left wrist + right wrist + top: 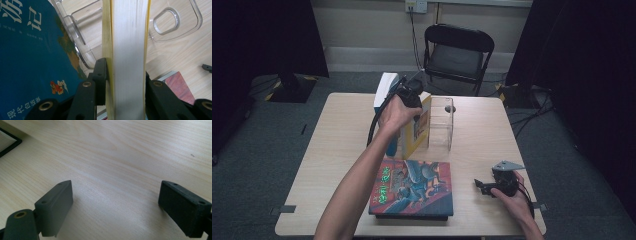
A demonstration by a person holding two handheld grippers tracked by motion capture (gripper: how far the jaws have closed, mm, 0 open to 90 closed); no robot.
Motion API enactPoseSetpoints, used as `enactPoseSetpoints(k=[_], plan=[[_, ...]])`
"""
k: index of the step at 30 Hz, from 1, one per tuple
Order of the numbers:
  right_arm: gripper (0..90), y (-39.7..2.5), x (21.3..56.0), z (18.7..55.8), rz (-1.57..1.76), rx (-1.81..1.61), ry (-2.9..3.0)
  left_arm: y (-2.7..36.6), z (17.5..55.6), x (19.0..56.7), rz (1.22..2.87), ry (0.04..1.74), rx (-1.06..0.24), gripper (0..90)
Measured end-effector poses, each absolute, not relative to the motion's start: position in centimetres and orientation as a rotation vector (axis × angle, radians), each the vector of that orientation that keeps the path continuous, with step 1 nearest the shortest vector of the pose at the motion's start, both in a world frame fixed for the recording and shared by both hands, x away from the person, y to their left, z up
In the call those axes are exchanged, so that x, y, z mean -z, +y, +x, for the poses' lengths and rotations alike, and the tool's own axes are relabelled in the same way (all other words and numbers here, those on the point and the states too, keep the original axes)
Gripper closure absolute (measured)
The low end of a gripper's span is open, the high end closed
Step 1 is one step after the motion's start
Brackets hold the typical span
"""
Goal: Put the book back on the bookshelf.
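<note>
We see a pale wooden surface [482, 135] with a folding chair [457, 52] standing beyond its far edge. Near the front edge, about midway along it, lies a large illustrated book [414, 187], flat, cover up. Toward the far edge, around the middle, a clear plastic stand [441, 122] sits on the surface, and two books are upright just to its left. The blue book [384, 90] is the leftmost and leans or stands against the next; in the left tool's view its blue cover [30, 55] carries white characters. Just beside it is the yellow book [417, 127], standing on its lower edge between the blue book and the clear stand. From above we see its page block [128, 57] running up the middle of the left tool's view, with thin yellow covers on either side.

Our left tool [408, 95] comes down on the top of the yellow book, and its two black jaws are clamped on the book, one pressing each cover. Our right tool [487, 186] rests near the front right corner of the surface, well apart from the books. In its own view [115, 207] the jaws stand wide apart over bare wood, holding nothing.
</note>
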State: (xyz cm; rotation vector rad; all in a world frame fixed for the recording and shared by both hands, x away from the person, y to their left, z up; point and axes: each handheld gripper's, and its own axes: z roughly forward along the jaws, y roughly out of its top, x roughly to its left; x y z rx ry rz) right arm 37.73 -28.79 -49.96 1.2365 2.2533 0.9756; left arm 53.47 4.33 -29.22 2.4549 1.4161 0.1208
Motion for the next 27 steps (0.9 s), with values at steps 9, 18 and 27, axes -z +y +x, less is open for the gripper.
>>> enactPoseSetpoints(k=[9, 18, 27], plan=[[12.2, -28.8, 50.0, 37.8, 1.238, -0.975, 2.251, 5.1, 53.7, 29.1, 2.422, 1.454, -0.149, 75.5], [12.3, -28.8, 50.0, 37.8, 1.243, -0.975, 2.249, 5.2, 55.3, 28.8, 2.351, 1.498, -0.157, 75.6], [12.3, -28.8, 50.0, 37.8, 1.242, -0.976, 2.248, 4.3, 57.1, 28.7, 2.347, 1.512, -0.183, 75.6]])
